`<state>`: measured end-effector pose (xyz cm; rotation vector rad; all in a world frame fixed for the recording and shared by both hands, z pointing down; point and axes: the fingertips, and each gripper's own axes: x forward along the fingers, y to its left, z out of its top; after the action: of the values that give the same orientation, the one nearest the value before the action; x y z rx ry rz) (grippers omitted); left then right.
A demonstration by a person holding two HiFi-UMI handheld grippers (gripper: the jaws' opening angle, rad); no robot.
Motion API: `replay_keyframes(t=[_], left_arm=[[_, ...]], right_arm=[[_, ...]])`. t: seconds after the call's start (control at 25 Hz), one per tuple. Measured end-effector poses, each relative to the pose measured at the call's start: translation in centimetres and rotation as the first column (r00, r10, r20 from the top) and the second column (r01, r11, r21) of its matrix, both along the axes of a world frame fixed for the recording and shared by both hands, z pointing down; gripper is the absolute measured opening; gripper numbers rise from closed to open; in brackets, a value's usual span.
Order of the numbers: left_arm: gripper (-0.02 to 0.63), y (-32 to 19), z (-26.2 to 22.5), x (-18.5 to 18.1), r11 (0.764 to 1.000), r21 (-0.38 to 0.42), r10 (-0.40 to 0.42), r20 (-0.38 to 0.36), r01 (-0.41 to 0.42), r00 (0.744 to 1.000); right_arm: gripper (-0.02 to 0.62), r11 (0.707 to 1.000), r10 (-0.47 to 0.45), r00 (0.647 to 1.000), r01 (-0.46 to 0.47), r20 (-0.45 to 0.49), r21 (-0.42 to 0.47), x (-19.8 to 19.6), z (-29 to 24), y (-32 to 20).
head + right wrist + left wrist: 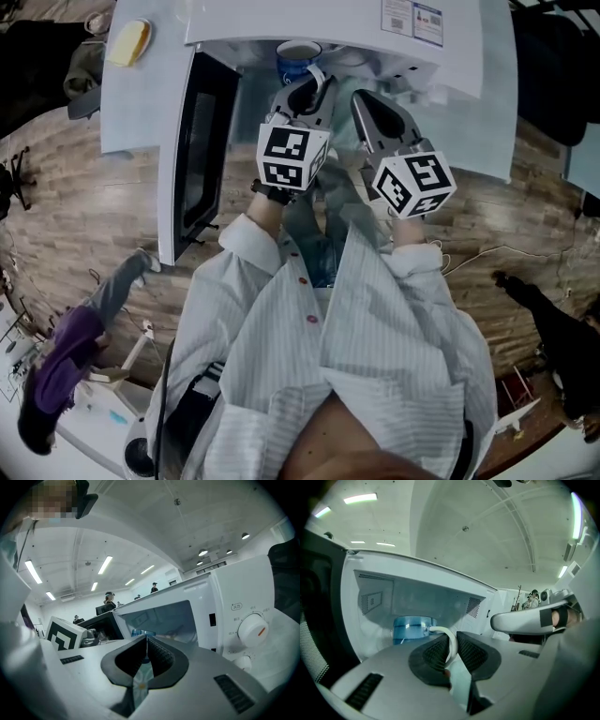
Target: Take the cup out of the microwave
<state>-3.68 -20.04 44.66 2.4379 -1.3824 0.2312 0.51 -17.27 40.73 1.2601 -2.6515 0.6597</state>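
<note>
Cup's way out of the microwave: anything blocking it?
Nothing visible does. The white microwave has its dark-windowed door swung wide to the left. The left gripper pinches the blue cup by its white handle. The right gripper, jaws together and empty, sits to the cup's right, beside the path, not across it.

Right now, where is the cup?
Left gripper view: the cup is inside the open microwave, left of centre, its white handle clamped in the left claw.
</note>
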Motion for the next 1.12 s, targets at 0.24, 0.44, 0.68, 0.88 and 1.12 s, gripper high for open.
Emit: replay_keyframes(t=[0.24,0.44,0.68,0.88,1.12], left_arm=[[0.055,1.1,-1.2,-1.2,1.0,0.008,-0.019,-0.004,0.019,1.0],[0.057,1.8,-2.9,-1.9,0.999,0.021,-0.041,-0.014,0.041,0.999],[0.057,2.5,-5.5,-2.9,0.996,0.049,-0.068,-0.019,0.069,0.997],[0.055,2.8,-7.4,-3.3,0.995,0.074,-0.073,0.001,0.072,0.997],[0.055,3.6,-9.5,-3.3,0.993,0.098,-0.062,-0.012,0.063,0.998]], right_arm=[[0.035,0.999,-0.035,0.999,0.035,-0.004,0.002,-0.8,-0.5,0.5],[0.035,0.998,-0.061,0.998,0.061,-0.002,0.013,-1.4,-1.4,0.8],[0.035,0.994,-0.101,0.995,0.101,-0.003,0.036,-2.5,-3.1,1.0],[0.035,0.989,-0.132,0.991,0.132,0.002,0.068,-3.2,-4.7,1.2],[0.035,0.981,-0.156,0.988,0.156,-0.013,0.117,-3.7,-6.8,1.8]])
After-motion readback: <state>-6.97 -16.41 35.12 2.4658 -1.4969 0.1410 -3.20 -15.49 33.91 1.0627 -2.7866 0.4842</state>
